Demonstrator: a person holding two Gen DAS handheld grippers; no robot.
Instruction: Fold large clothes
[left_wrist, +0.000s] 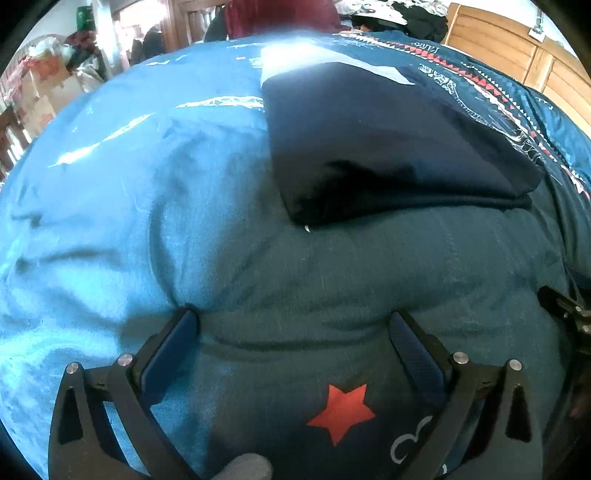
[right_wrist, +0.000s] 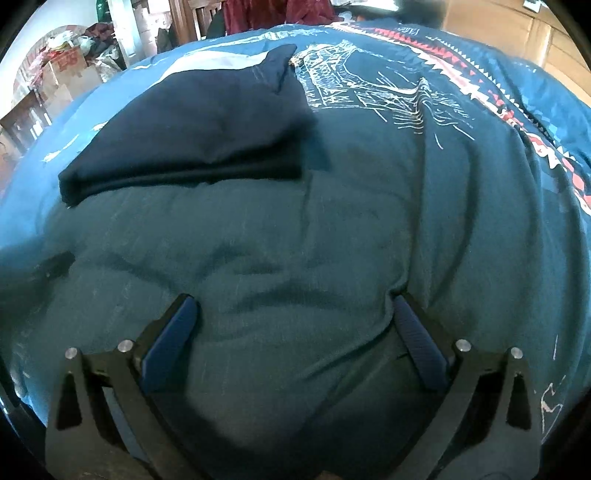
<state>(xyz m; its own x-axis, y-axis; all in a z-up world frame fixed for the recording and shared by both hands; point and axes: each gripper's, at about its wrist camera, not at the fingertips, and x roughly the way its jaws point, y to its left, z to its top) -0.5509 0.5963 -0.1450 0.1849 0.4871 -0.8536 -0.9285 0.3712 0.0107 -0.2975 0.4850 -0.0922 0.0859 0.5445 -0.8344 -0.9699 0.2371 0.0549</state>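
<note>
Both hand-held grippers, left and right, hover spread wide and empty over the bed. Ahead lies the dark garment, already folded into a compact bundle; apparently little folding remains.

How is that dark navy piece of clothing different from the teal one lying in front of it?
The navy garment is folded into a compact stack; the teal garment lies spread and wrinkled. The navy one looks plain, while the teal one carries a red star. Both open grippers, left and right, sit at the teal one, not the navy. Both garments rest on the blue patterned bedspread.
</note>
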